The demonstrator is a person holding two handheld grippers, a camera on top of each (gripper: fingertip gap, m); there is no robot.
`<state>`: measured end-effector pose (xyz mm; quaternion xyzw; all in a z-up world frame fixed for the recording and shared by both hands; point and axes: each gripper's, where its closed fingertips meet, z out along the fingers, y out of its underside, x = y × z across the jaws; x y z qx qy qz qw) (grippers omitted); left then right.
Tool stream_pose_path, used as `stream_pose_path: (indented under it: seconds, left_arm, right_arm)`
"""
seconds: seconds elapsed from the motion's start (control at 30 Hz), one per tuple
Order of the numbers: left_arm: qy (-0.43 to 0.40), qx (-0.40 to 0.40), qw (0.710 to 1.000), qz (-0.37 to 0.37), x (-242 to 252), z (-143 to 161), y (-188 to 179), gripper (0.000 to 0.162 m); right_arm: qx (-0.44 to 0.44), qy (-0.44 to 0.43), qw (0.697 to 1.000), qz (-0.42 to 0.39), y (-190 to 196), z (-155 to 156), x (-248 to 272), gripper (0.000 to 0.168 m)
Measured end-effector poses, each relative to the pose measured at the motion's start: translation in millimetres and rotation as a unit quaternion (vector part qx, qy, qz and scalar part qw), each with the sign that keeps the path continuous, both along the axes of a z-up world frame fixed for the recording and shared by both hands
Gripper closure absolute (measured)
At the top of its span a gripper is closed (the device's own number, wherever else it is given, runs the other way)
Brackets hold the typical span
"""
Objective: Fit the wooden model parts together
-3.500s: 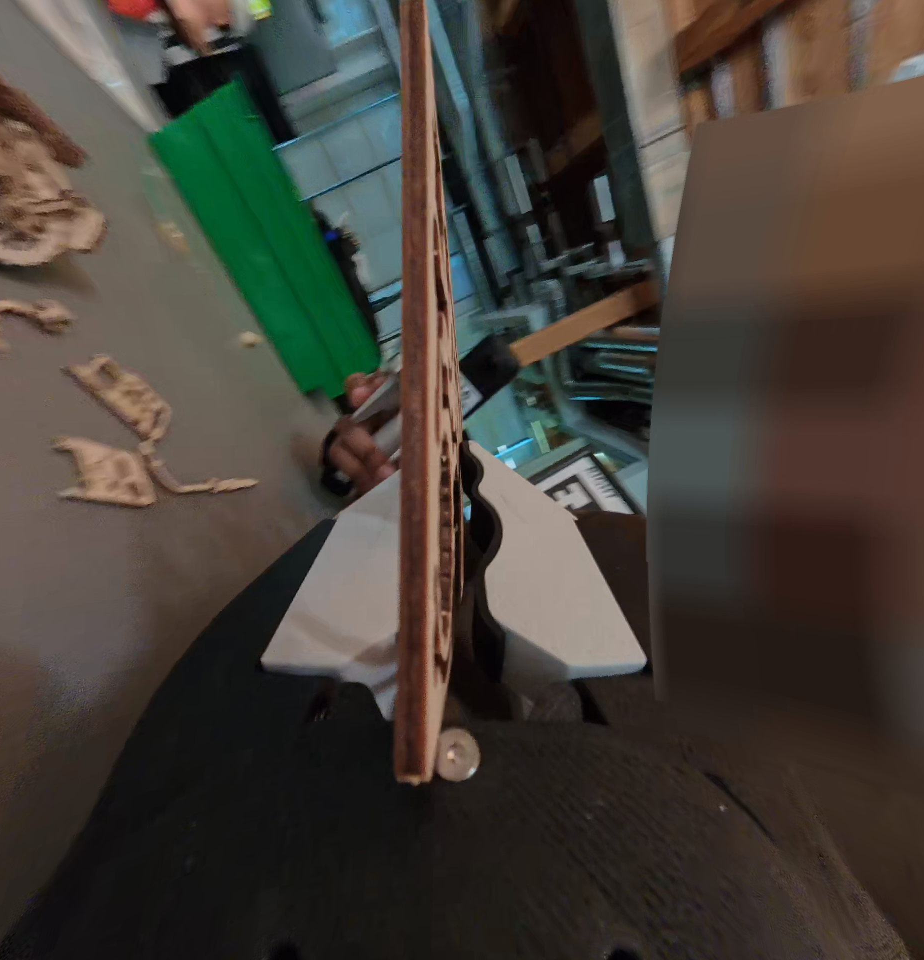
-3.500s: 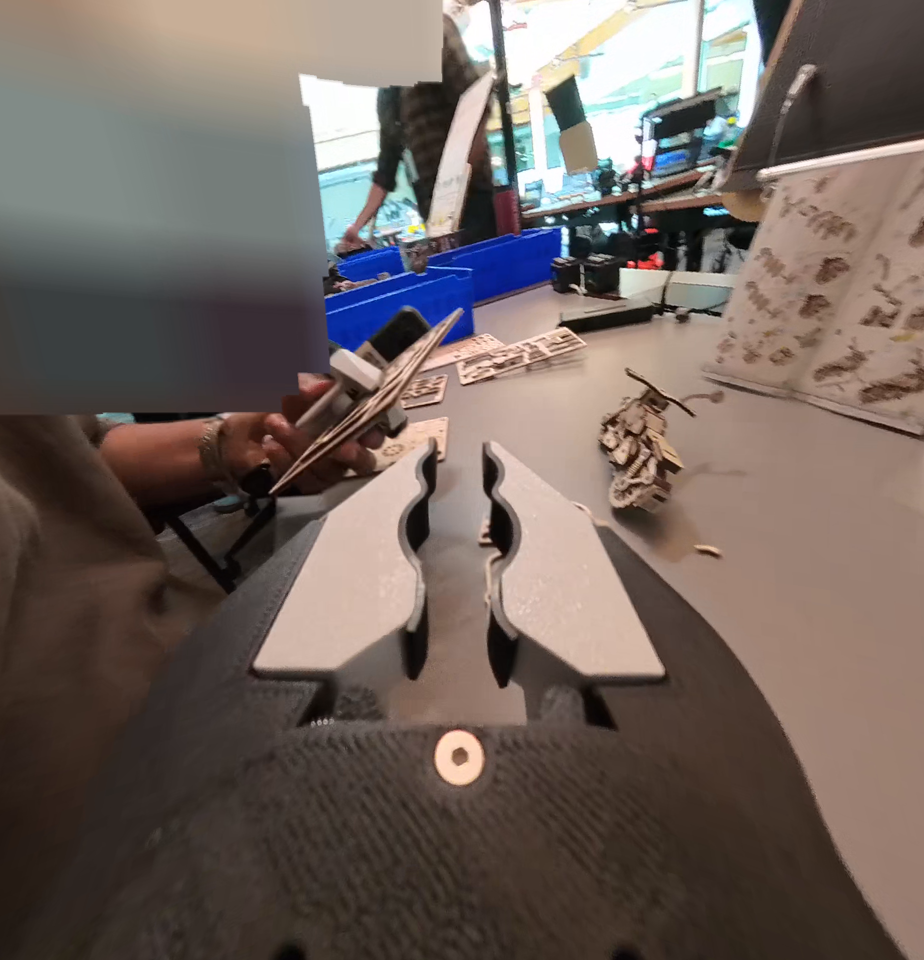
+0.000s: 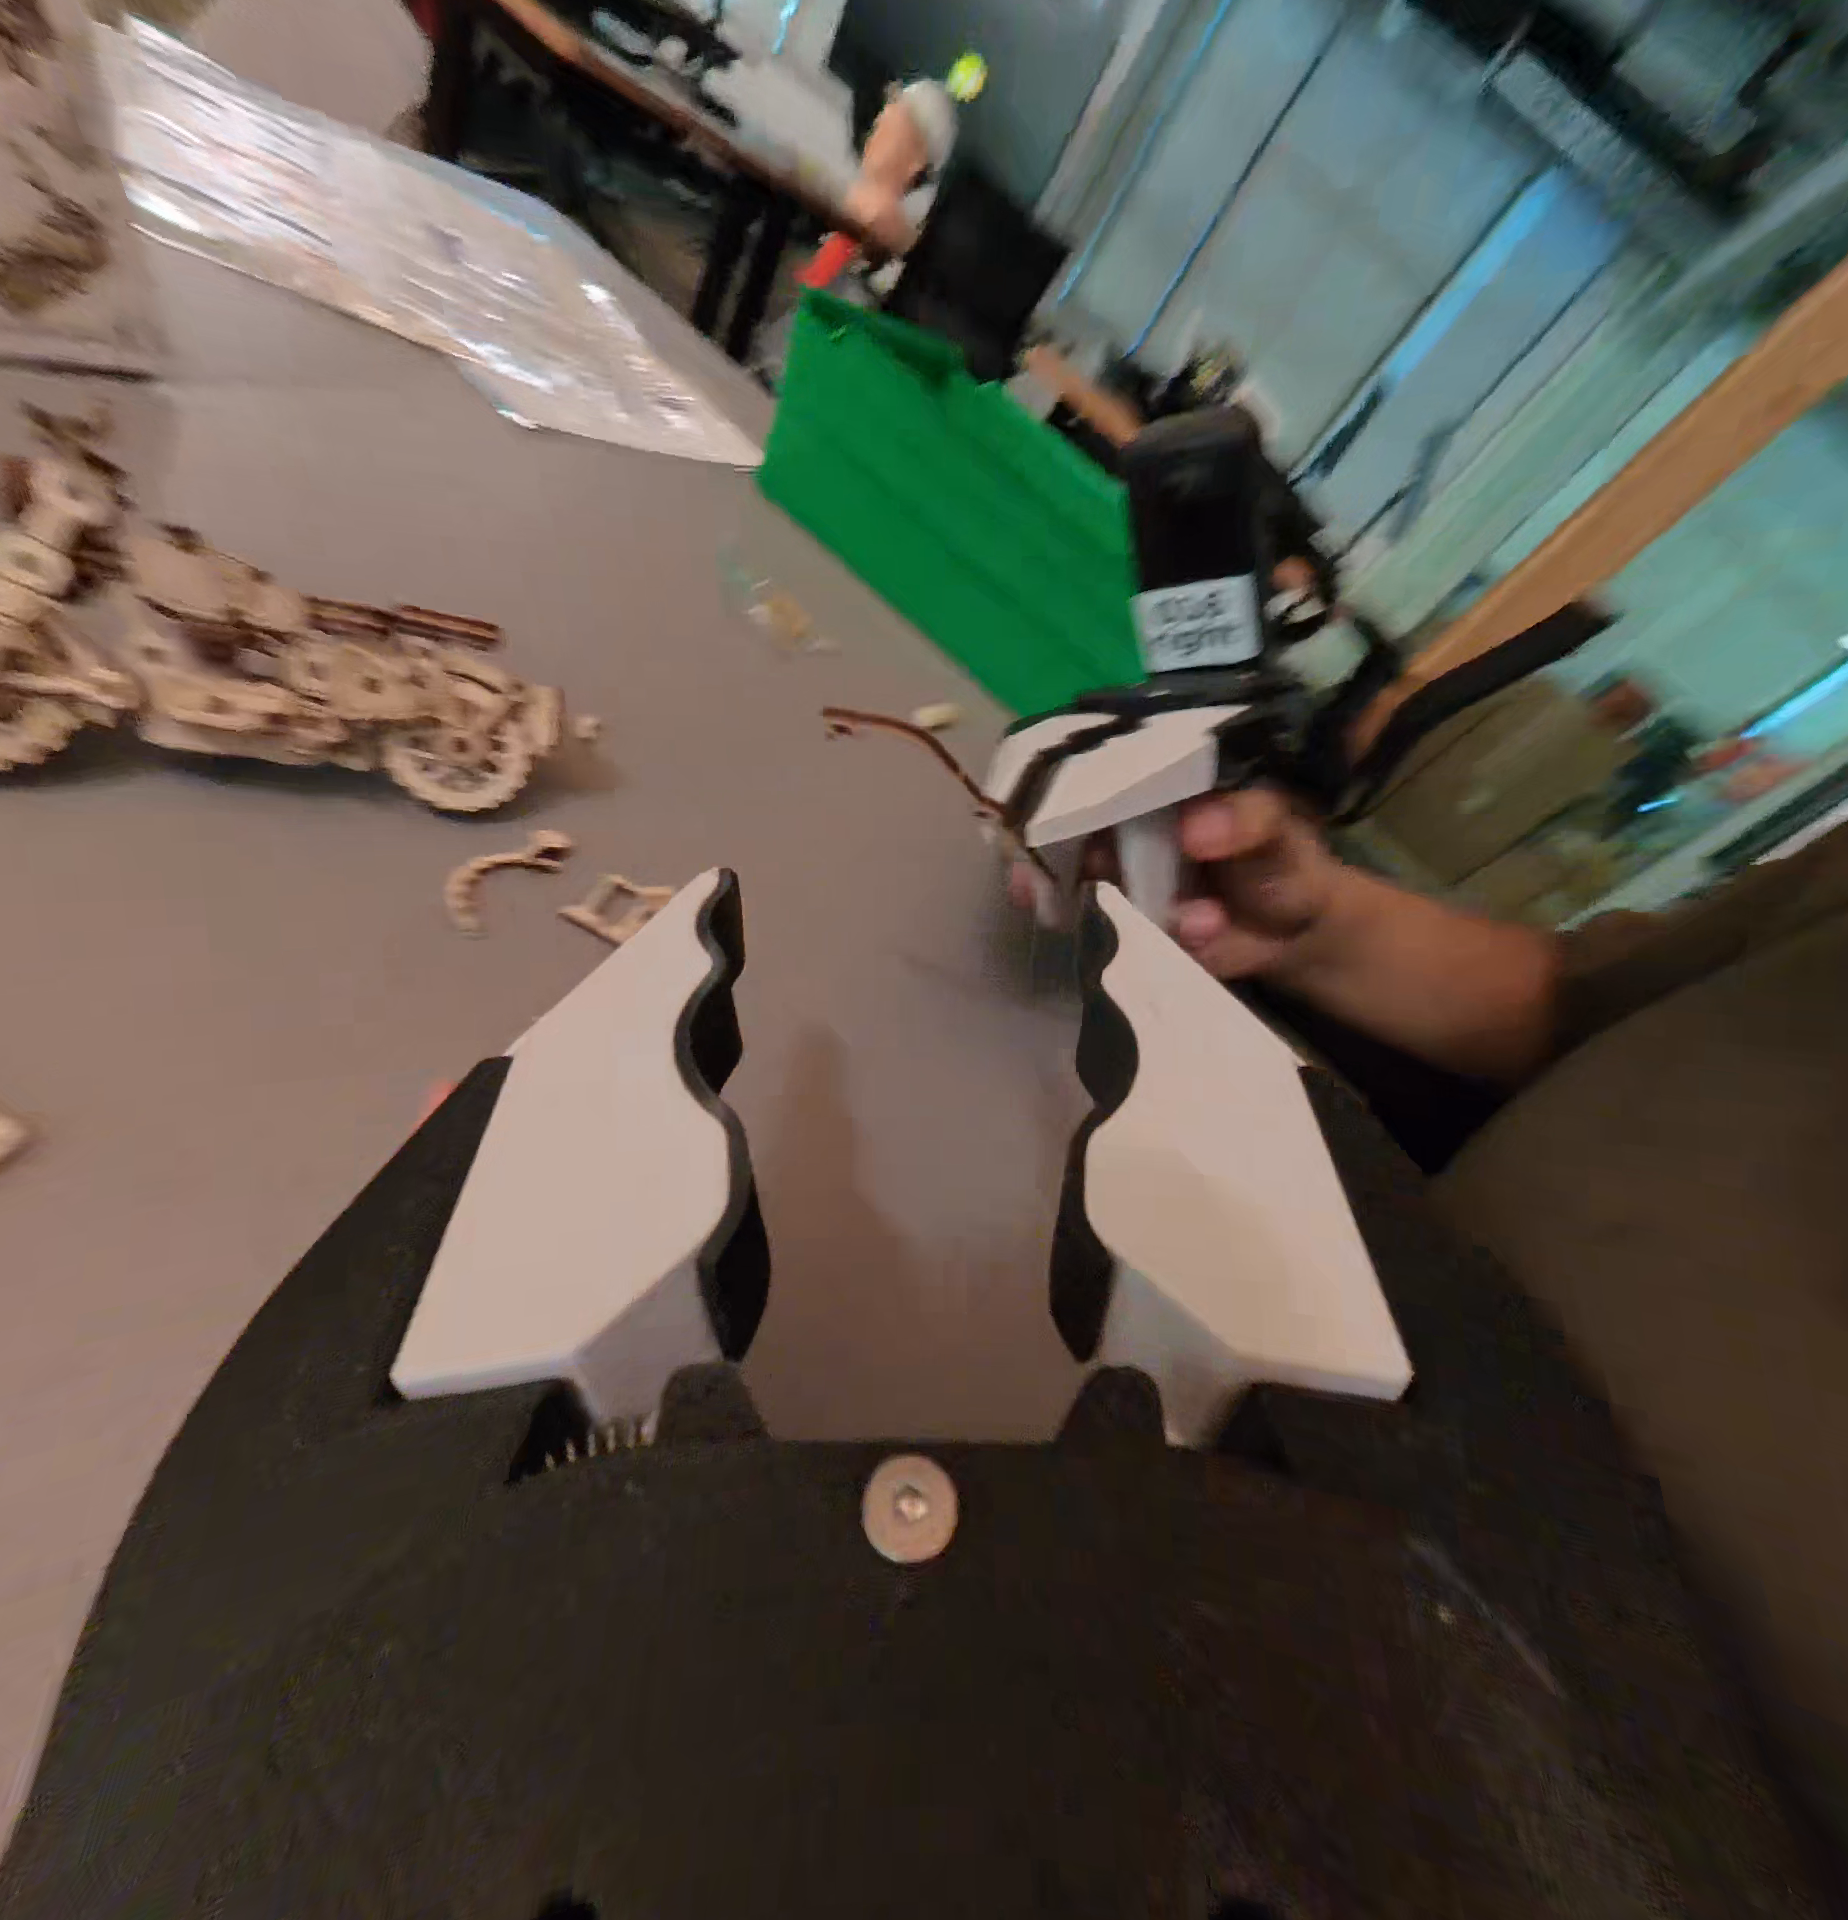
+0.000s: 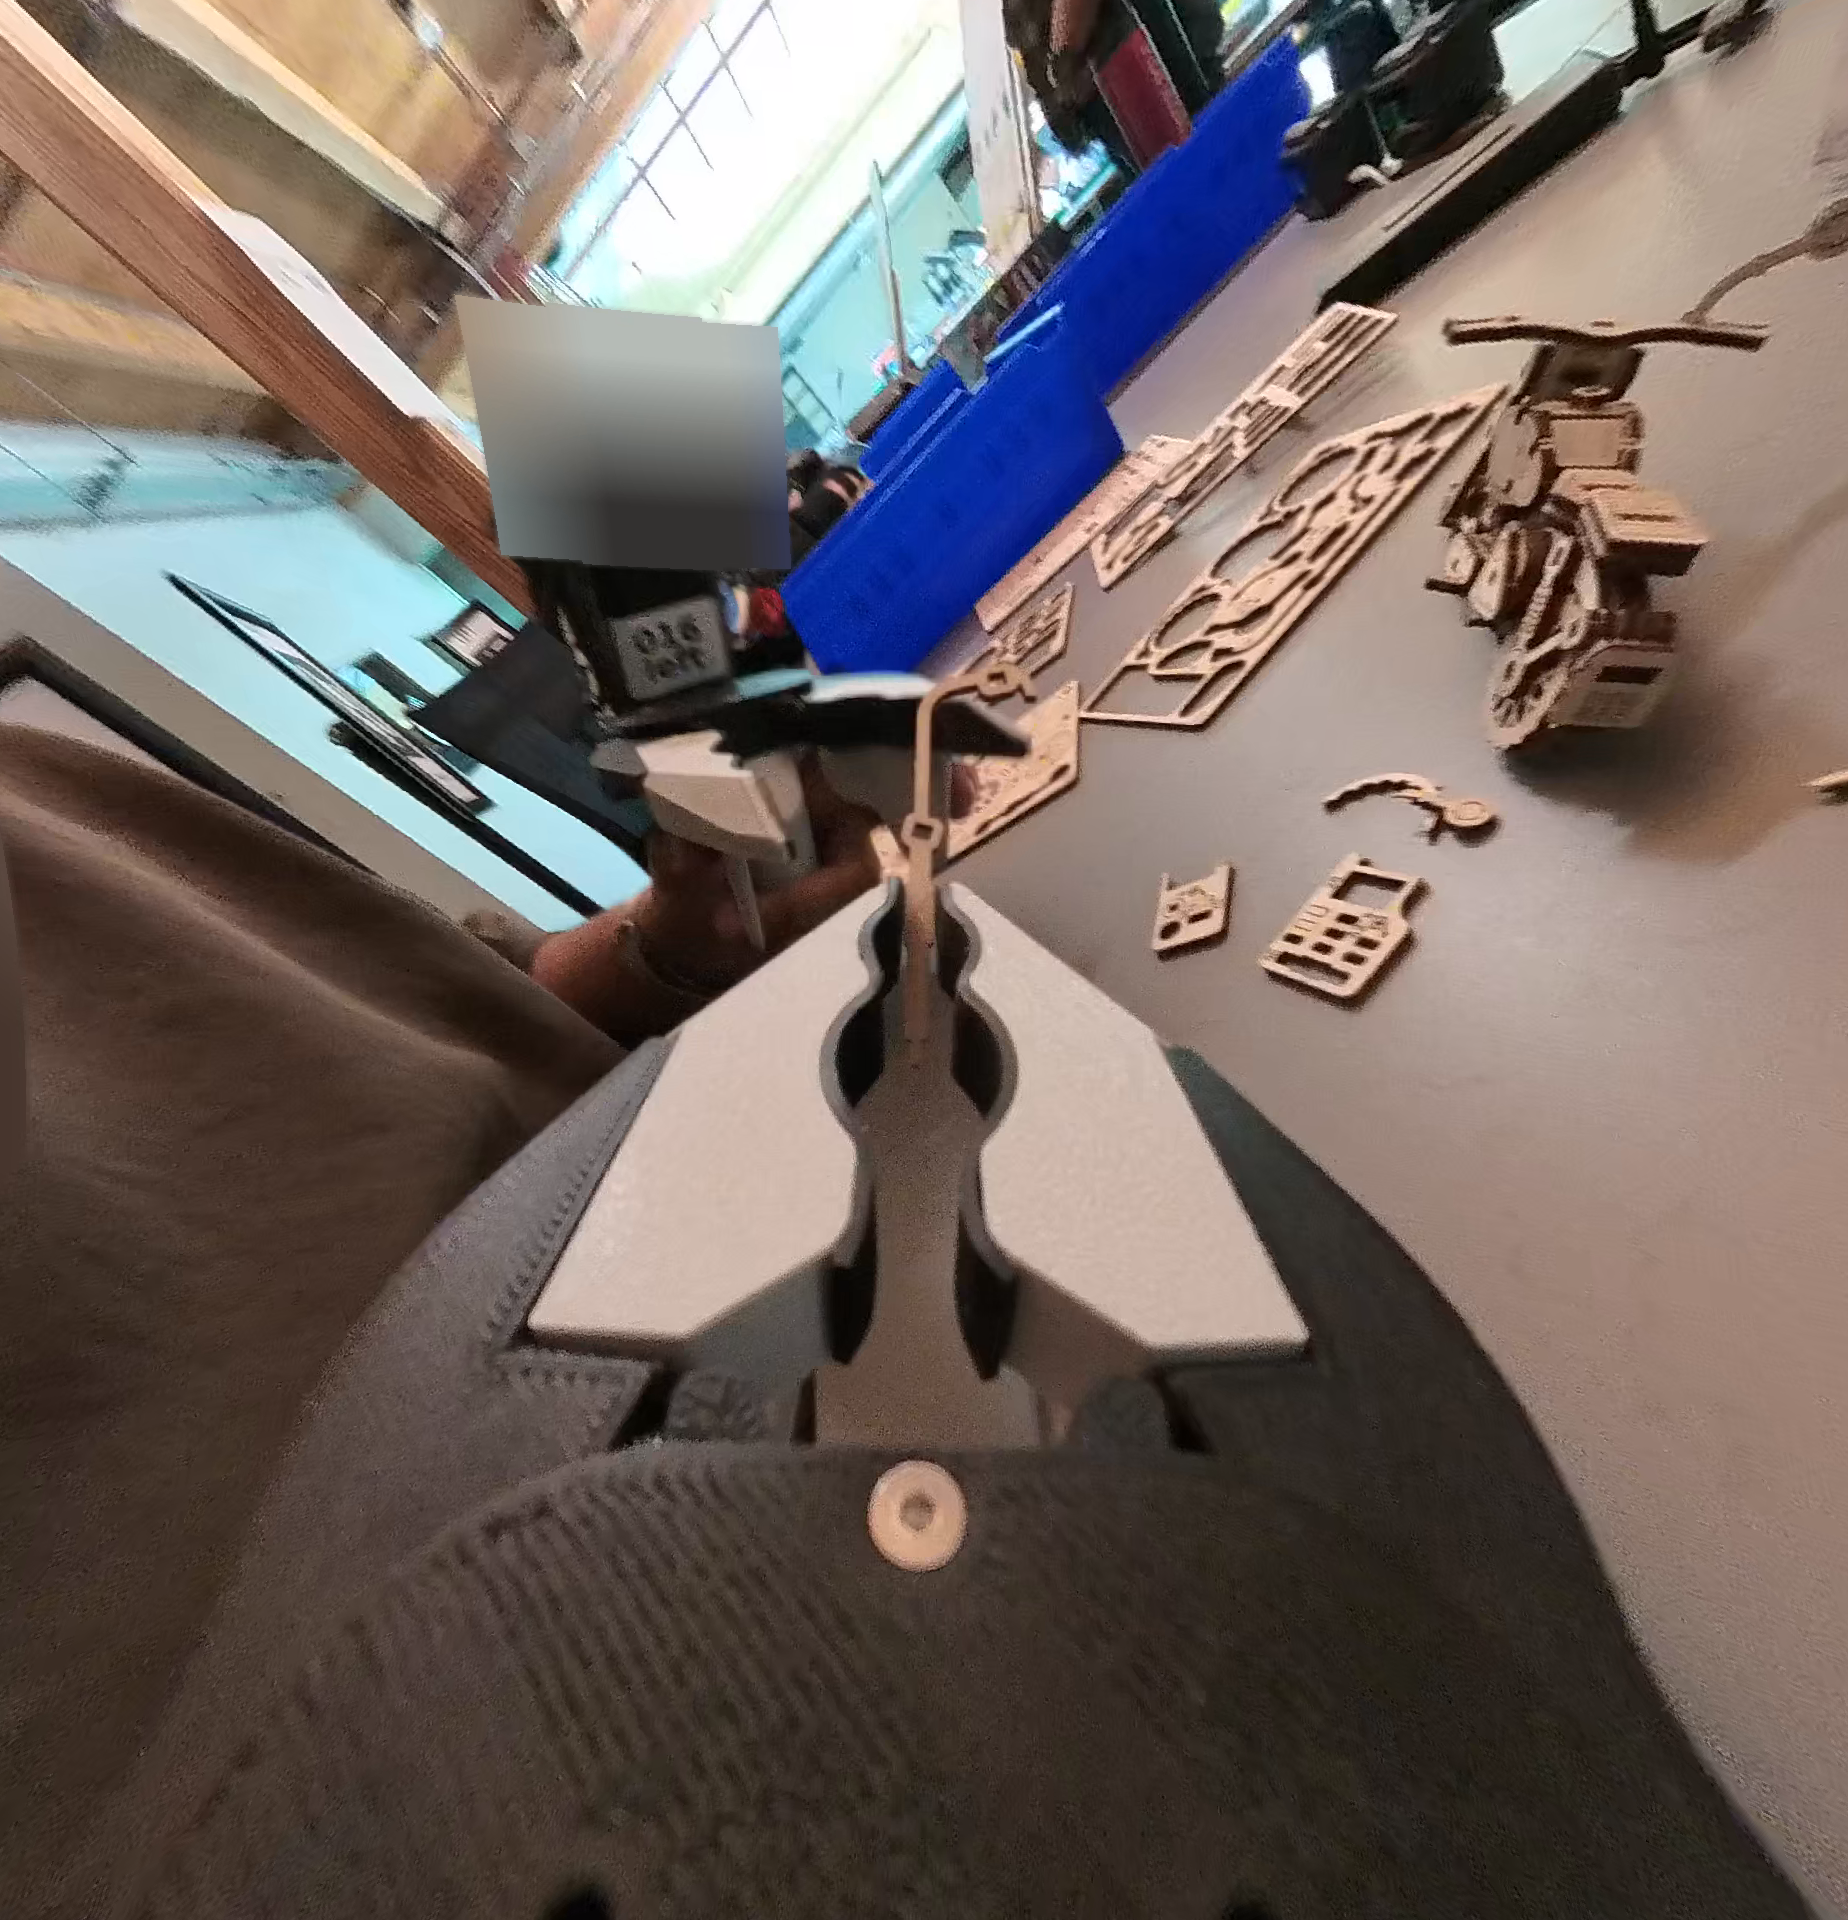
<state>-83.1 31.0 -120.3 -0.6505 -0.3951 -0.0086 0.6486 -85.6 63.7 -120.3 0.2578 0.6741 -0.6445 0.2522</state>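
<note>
Pale tan wooden model (image 4: 1564, 551) and parts on a grey table (image 4: 1522, 1039). Blue bins (image 4: 961, 488) behind; a green bin (image 3: 941, 520) too.

Beyond your grey table (image 3: 276, 1039) a green bin (image 3: 930, 520) stands at its far edge. Blue bins (image 4: 1003, 468) line the other side, with a printed sheet (image 3: 380, 239) lying flat nearby.

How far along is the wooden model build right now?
Done: a largely built motorcycle model stands on the table. In hand: the right gripper holds a thin bent wooden part; the left gripper is open and empty. Left: fitting that part, plus loose pieces and part sheets.
</note>
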Motion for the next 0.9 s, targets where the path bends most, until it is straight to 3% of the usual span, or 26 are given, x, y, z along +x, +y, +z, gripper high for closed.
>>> stream_pose_path:
  seconds: [0.1,0.27,0.4,0.9]
  left_arm:
    - [-0.017,0.048,0.998,-0.034,7.1,1.4,5.7,0.1]
    - [0.039,-0.033,0.998,-0.034,5.7,-11.7,-3.8,0.104]
    - [0.033,-0.005,0.999,-0.026,3.7,-6.2,-9.4,0.106]
    - [0.046,-0.022,0.998,-0.031,1.9,-10.2,-10.7,0.11]
  right_arm:
    - [0.008,0.007,1.0,0.006,0.2,-3.2,1.1,0.164]
    - [0.043,0.05,0.998,0.016,-5.4,-12.0,7.0,0.164]
    - [0.066,0.083,0.994,0.015,-8.4,-16.9,9.2,0.164]
    - [0.097,0.102,0.99,0.008,-11.4,-23.8,9.4,0.164]
